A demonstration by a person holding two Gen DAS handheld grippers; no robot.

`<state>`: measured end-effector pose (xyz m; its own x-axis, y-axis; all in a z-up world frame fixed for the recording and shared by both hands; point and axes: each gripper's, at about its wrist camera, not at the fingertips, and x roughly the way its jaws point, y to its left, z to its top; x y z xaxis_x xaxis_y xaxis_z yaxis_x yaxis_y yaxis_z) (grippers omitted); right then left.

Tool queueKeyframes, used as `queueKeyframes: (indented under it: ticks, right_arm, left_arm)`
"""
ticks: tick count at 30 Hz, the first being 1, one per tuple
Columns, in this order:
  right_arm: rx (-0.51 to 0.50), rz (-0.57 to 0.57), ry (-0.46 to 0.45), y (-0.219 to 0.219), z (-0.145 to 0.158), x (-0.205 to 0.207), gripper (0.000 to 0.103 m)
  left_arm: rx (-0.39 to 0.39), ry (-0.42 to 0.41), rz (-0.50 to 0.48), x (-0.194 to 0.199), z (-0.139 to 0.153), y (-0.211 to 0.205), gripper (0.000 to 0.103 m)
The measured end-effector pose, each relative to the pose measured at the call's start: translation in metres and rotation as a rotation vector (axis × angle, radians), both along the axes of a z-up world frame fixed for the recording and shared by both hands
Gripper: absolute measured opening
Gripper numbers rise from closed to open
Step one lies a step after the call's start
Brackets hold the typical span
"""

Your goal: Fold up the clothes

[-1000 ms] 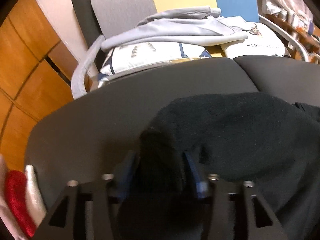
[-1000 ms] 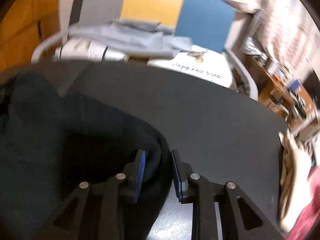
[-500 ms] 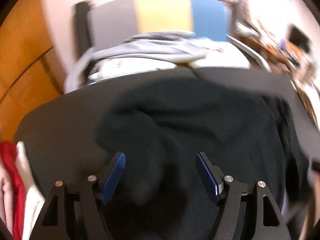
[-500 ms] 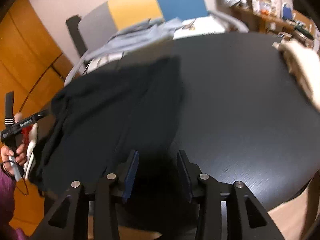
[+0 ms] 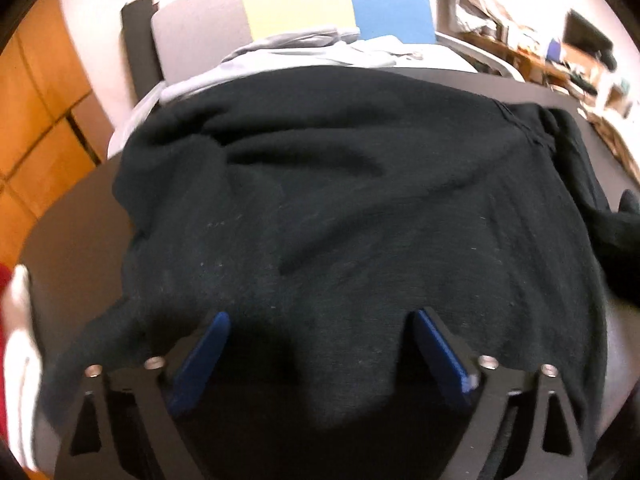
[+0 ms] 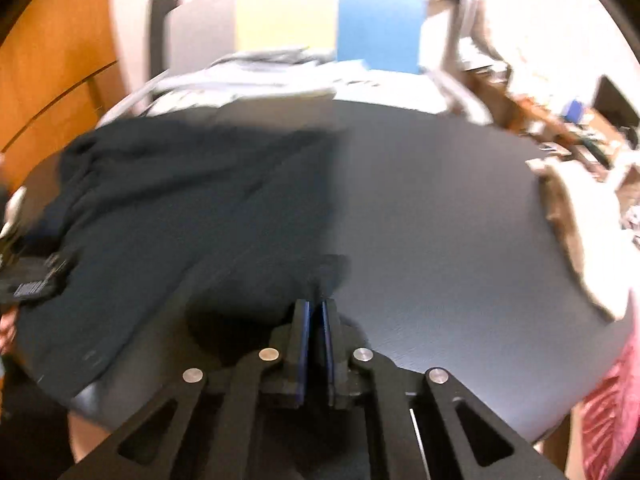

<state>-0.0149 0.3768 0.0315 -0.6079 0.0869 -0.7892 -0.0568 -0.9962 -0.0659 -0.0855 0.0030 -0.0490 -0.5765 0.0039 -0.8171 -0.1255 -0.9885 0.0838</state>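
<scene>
A black garment (image 5: 340,184) lies spread over the dark round table (image 5: 80,216). In the left wrist view it fills most of the picture. My left gripper (image 5: 320,314) hovers over its near edge; the jaws are opening and stand wide, with cloth lying between the blue pads (image 5: 200,356) but not pressed by them. In the right wrist view the garment (image 6: 180,208) covers the table's left half. My right gripper (image 6: 317,302) is shut on the garment's near right corner, which bunches up at the fingertips.
Behind the table stands a chair with a grey, yellow and blue back (image 5: 296,0), holding a pile of pale grey clothes (image 5: 304,46). Red and white cloth (image 5: 16,320) lies at the table's left edge, a beige cloth (image 6: 580,216) at its right edge. Bare table (image 6: 440,220) shows right of the garment.
My left gripper has let go of the bunched cloth and its jaws have spread wide. The garment now lies flatter and wider. My right jaws opened, then shut on the near corner.
</scene>
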Motion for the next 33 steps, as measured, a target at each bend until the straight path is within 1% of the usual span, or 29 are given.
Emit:
queueKeyframes:
  ticks: [2, 4, 5, 6, 7, 8, 9, 11, 13, 15, 19, 20, 21, 23, 25, 27, 30, 31, 33]
  right_arm:
    - [0.022, -0.09, 0.012, 0.042, 0.01, -0.015, 0.004]
    - [0.032, -0.17, 0.012, 0.077, 0.015, -0.03, 0.004]
    - [0.011, -0.203, 0.017, 0.093, 0.016, -0.035, 0.004]
    - [-0.013, -0.235, 0.021, 0.109, 0.016, -0.04, 0.007]
    - [-0.078, -0.223, 0.027, 0.112, 0.015, -0.04, 0.008]
    - [-0.148, -0.206, 0.033, 0.114, 0.014, -0.039, 0.013]
    - [-0.219, -0.189, 0.04, 0.116, 0.012, -0.039, 0.032]
    - [-0.274, -0.102, -0.001, 0.095, 0.003, -0.027, 0.035]
    - [-0.285, 0.0, -0.057, 0.062, -0.011, -0.016, 0.036]
    - [-0.274, 0.082, -0.079, 0.032, -0.022, -0.003, 0.036]
    - [-0.185, 0.14, -0.101, -0.008, -0.043, 0.004, 0.036]
    - [-0.154, 0.145, -0.106, -0.014, -0.049, 0.003, 0.035]
    - [-0.117, 0.15, -0.083, -0.018, -0.048, 0.002, 0.017]
    - [-0.072, 0.146, -0.095, -0.018, -0.043, -0.003, 0.002]
    - [-0.02, 0.095, -0.066, -0.004, -0.03, -0.013, 0.001]
    - [0.027, 0.014, -0.04, 0.027, -0.018, -0.03, 0.0]
    - [0.084, -0.094, -0.017, 0.077, -0.005, -0.056, 0.0]
    - [0.085, -0.132, -0.016, 0.095, -0.004, -0.067, 0.0]
    - [-0.049, -0.175, -0.011, 0.124, 0.0, -0.073, 0.001]
  left_arm:
    - [0.02, 0.011, 0.008, 0.001, -0.001, -0.004, 0.101]
    - [0.012, 0.031, 0.013, 0.002, -0.002, -0.003, 0.103]
    - [0.01, 0.04, 0.015, 0.001, -0.003, -0.003, 0.103]
    - [0.01, 0.047, 0.017, 0.001, -0.003, -0.003, 0.103]
    - [0.013, 0.054, 0.019, 0.002, -0.003, -0.003, 0.103]
    - [0.019, 0.059, 0.02, 0.002, -0.004, -0.003, 0.103]
    - [0.025, 0.062, 0.021, 0.002, -0.004, -0.004, 0.103]
    - [0.036, 0.066, 0.022, 0.001, -0.006, -0.003, 0.103]
    - [0.04, 0.07, 0.023, 0.0, -0.008, -0.004, 0.103]
    - [0.041, 0.071, 0.022, 0.001, -0.009, -0.003, 0.103]
    - [0.047, 0.071, 0.019, 0.002, -0.011, -0.007, 0.103]
    - [0.048, 0.071, 0.018, 0.003, -0.011, -0.009, 0.103]
    - [0.049, 0.071, 0.018, 0.003, -0.011, -0.01, 0.103]
    - [0.044, 0.071, 0.02, 0.002, -0.012, -0.008, 0.103]
    - [0.03, 0.072, 0.022, 0.002, -0.011, -0.006, 0.103]
    - [0.021, 0.067, 0.027, 0.001, -0.01, -0.005, 0.103]
    - [0.03, 0.059, 0.047, 0.001, -0.01, -0.005, 0.103]
    - [0.032, 0.058, 0.053, 0.001, -0.01, -0.005, 0.103]
    - [0.031, 0.059, 0.06, 0.002, -0.01, -0.005, 0.103]
